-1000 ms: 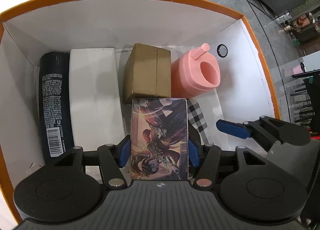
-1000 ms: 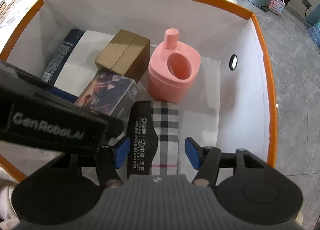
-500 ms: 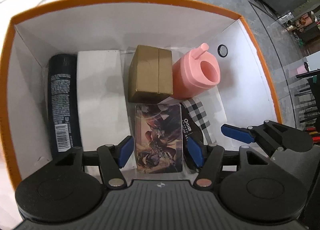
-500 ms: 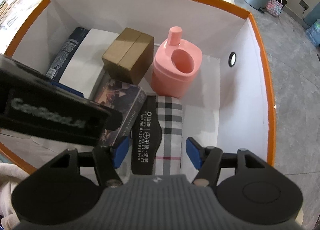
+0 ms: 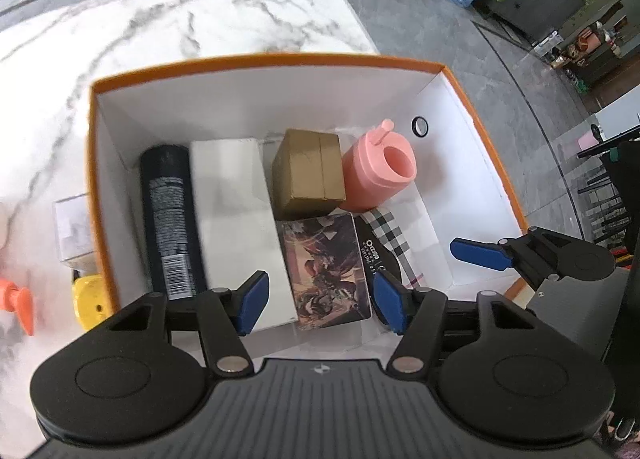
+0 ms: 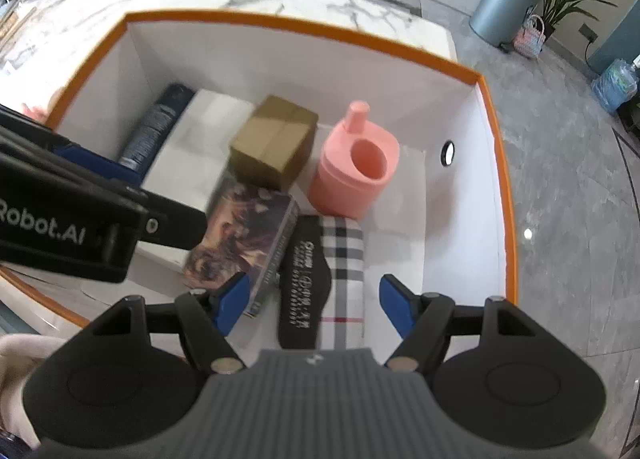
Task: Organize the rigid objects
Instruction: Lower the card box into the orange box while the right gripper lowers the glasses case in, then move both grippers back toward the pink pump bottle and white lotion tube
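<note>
Left hand-held gripper [image 5: 320, 301] hangs wide, empty, above the illustrated box [image 5: 326, 269]; right likewise.

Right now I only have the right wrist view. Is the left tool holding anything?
Observer: No. The left tool is open, hovering over the illustrated card box inside the orange-rimmed box.
Operator: Is anything outside that box on its left?
Observer: Yes, a yellow item sits on the marble table against the box's left wall.
Operator: Only that?
Observer: No, a small clear container and an orange piece are there too.
</note>
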{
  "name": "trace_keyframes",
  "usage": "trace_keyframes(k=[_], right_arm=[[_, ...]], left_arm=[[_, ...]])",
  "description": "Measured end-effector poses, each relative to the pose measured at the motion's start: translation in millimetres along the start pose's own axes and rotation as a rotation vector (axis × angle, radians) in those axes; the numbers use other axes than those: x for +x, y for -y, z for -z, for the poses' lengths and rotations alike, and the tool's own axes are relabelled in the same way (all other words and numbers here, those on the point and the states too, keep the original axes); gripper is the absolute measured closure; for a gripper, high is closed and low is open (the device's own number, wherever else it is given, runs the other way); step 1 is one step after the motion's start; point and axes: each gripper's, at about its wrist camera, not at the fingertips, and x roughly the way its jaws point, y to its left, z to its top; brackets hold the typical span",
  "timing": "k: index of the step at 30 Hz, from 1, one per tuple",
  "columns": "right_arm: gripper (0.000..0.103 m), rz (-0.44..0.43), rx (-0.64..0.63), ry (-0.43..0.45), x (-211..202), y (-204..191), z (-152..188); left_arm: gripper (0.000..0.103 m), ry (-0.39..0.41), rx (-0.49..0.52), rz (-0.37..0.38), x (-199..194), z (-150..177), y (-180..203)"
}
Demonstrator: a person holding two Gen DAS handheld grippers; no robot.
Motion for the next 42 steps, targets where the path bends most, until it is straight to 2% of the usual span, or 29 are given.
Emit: trace_keyframes(k=[6, 11, 19, 24, 30, 33, 34, 37, 42], right_arm=[[0.031, -0.01, 0.012, 0.054, -19, -14, -5], [0.031, -0.037, 0.026, 0.148, -39, -28, -10], [0.031, -0.129, -0.026, 0.246, -56, -73, -28], [0.035, -0.185, -0.081, 0.268, -59, -106, -40], [0.043, -0.223, -0.153, 0.246, -46, -146, -57], [0.045, -0.225, -0.192, 0.236, -37, -165, -64], [0.042, -0.215, -0.204, 0.235, -34, -171, -67], [0.041, -0.138, -0.238, 0.236, -27, -185, -73], [0.042, -0.057, -0.245, 0.25, -20, -194, -80]], left_arm=[[0.032, 0.057, 0.016, 0.001, -18, 7, -10], [0.032, 0.124, 0.011, 0.001, -38, 14, -27], [0.032, 0.232, 0.0, -0.063, -76, 26, -69], [0.033, 0.27, -0.024, -0.104, -98, 30, -108], [0.034, 0.29, -0.077, -0.151, -115, 35, -160], [0.034, 0.294, -0.084, -0.185, -116, 38, -180], [0.034, 0.296, -0.081, -0.202, -115, 39, -185], [0.034, 0.277, -0.081, -0.236, -109, 43, -199], [0.034, 0.252, -0.142, -0.227, -99, 50, -223]])
